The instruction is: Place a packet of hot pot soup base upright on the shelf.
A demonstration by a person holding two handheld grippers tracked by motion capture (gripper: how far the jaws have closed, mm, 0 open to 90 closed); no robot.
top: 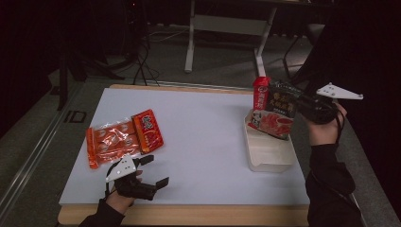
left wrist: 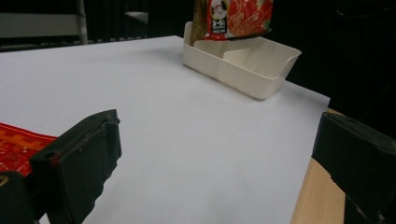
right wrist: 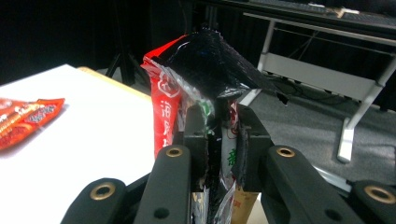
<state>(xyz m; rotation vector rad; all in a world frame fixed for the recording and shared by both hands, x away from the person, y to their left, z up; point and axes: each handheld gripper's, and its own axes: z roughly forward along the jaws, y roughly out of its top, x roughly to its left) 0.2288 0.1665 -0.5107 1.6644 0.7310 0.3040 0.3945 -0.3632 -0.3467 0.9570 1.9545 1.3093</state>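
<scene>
A dark packet with a red food picture point(top: 278, 113) hangs tilted over the far end of a cream tray point(top: 269, 158), and my right gripper point(top: 300, 105) is shut on its right edge. In the right gripper view the jaws point(right wrist: 219, 140) pinch the crinkled black packet point(right wrist: 210, 60). A red packet point(right wrist: 162, 107) stands just behind it, upright at the tray's far corner point(top: 260, 93). My left gripper point(top: 157, 170) rests low near the table's front left, open with nothing between its jaws point(left wrist: 215, 154). It looks across the mat at the tray point(left wrist: 243, 63).
Two orange and red snack packets point(top: 123, 137) lie flat at the left of the white mat point(top: 203, 127), just beyond the left gripper, with an edge point(left wrist: 16, 144) beside its left jaw. The table's wooden edge point(top: 189, 213) runs along the front. A desk frame point(top: 227, 28) stands behind the table.
</scene>
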